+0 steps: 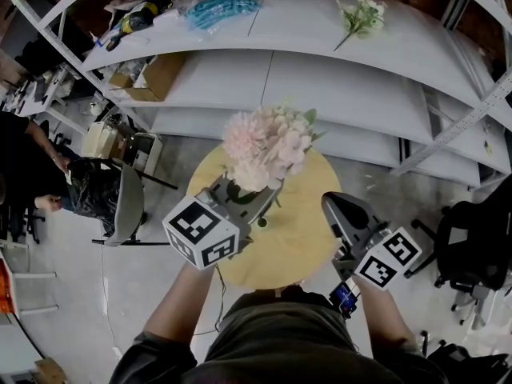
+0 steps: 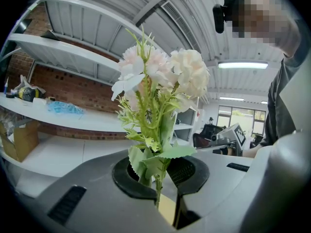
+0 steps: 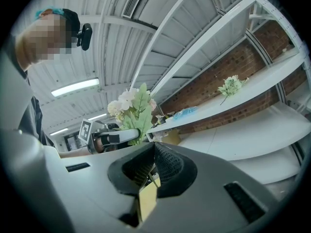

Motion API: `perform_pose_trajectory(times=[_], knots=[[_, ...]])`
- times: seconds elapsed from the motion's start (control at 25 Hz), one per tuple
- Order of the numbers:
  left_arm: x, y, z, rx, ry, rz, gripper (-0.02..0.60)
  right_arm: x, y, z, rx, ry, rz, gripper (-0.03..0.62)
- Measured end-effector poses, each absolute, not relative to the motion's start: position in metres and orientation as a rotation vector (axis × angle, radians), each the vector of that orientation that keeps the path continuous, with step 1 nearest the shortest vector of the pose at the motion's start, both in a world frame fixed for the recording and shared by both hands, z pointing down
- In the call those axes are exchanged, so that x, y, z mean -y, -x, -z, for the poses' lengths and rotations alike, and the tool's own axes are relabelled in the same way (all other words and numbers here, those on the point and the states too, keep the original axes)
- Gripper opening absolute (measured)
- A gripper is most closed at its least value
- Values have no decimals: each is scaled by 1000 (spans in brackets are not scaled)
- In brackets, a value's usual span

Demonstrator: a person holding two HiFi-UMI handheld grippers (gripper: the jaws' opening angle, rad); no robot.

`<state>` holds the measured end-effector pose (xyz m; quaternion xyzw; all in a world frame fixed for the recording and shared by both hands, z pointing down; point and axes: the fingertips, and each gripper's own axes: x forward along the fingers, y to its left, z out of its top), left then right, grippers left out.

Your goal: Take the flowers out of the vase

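A bunch of pale pink flowers [image 1: 268, 142] with green leaves is held over the round wooden table [image 1: 300, 250]. My left gripper [image 1: 260, 198] is shut on its green stem [image 2: 158, 186]; in the left gripper view the blooms [image 2: 160, 76] rise upright from between the pads. My right gripper [image 1: 336, 206] sits at the table's right edge, apart from the flowers, and its jaws [image 3: 151, 154] are shut with nothing clearly between them. From the right gripper view the bunch [image 3: 131, 106] shows to the left. I cannot make out a vase.
White shelves [image 1: 320, 78] run behind the table. The top shelf carries another flower sprig [image 1: 360, 14], a blue bundle [image 1: 220, 8] and clutter. A cardboard box [image 1: 152, 78] sits on a lower shelf. A grey chair [image 1: 128, 202] and a person [image 1: 32, 166] are at the left, a black chair [image 1: 476, 246] at the right.
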<state>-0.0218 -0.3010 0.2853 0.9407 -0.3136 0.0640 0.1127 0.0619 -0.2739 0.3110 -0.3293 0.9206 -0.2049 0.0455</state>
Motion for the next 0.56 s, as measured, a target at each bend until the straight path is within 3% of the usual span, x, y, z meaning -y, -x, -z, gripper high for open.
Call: perform_pose_trajectory(times=[0.56], knots=[[298, 27, -287, 919, -2768, -169, 57, 269, -56, -318, -2812, 1020, 627, 15]])
